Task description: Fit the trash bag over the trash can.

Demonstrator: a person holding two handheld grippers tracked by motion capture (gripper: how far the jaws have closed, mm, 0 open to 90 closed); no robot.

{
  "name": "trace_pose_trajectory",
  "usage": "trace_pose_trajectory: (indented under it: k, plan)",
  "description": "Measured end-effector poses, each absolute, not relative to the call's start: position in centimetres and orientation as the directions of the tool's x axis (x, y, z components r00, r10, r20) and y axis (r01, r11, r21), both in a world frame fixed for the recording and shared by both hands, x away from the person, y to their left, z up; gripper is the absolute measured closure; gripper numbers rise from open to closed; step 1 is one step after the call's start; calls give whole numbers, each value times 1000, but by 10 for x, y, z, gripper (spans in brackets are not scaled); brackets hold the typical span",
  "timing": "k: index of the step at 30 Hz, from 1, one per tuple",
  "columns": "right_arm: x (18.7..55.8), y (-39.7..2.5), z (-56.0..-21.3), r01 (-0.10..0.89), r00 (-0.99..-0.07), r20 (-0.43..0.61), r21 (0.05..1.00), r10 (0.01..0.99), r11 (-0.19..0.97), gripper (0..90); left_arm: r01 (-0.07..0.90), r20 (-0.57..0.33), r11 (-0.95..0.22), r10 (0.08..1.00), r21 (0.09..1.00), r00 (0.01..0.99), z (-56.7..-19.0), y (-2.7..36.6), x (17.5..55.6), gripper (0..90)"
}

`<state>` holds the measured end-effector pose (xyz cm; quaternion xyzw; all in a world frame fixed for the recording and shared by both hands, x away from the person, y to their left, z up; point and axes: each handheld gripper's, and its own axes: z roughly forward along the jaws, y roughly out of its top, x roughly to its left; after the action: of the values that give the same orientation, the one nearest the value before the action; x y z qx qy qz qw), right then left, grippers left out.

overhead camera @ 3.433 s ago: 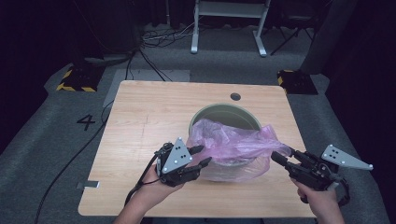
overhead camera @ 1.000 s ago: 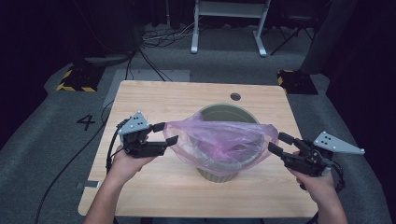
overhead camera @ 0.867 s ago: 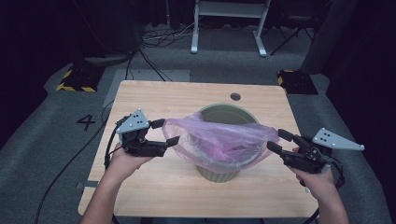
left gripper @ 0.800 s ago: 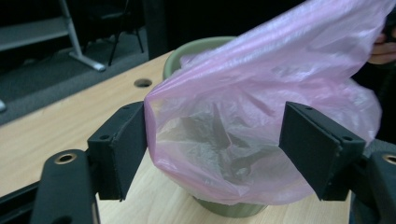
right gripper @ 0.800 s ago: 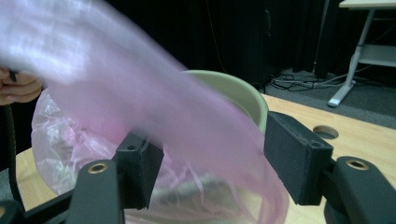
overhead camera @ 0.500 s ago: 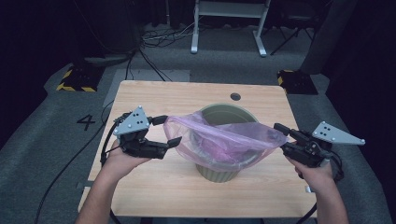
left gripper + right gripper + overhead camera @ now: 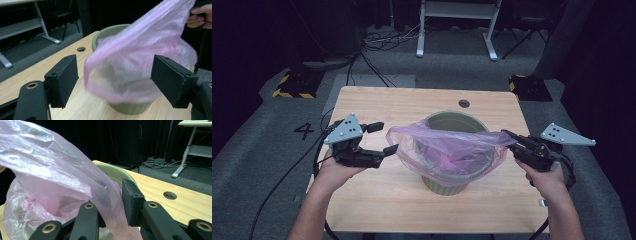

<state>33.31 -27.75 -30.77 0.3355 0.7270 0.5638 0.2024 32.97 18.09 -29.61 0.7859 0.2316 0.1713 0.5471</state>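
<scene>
The pink plastic bag (image 7: 447, 150) is draped over the mouth of the green bin (image 7: 452, 180), which stands on the desk (image 7: 382, 200) between the two hand-held grippers. The bag's film sags into the bin, and its rim is drawn out toward each side.

The right hand-held gripper (image 7: 510, 137) pinches the bag's edge: in the right gripper view the film (image 7: 62, 177) runs down between its two black jaws, which stand close on either side of it. The bin's green rim (image 7: 112, 171) shows just beyond those jaws.

The left hand-held gripper (image 7: 382, 139) is spread wide, its jaws well apart. In the left gripper view the bag (image 7: 135, 65) and the bin (image 7: 130, 107) sit ahead of it, between the jaws but beyond them. In the high view its lower jaw tip lies just beside the bag's left edge; whether they touch cannot be told.
</scene>
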Motion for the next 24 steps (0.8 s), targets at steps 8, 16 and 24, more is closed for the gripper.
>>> trace_pose_trajectory:
  k: [8,16,24]
  plan:
    - [340,-270,-303,266,-703,81,951,707,155,752,126,70,-390,451,912,890,-288,126,346,232]
    - [350,-266,-305,282,-706,98,947,701,151,753,163,23,-400,422,902,906,-299,103,365,354]
    - [359,-265,-307,297,-701,111,943,705,147,744,184,35,-422,460,888,887,-306,95,375,718]
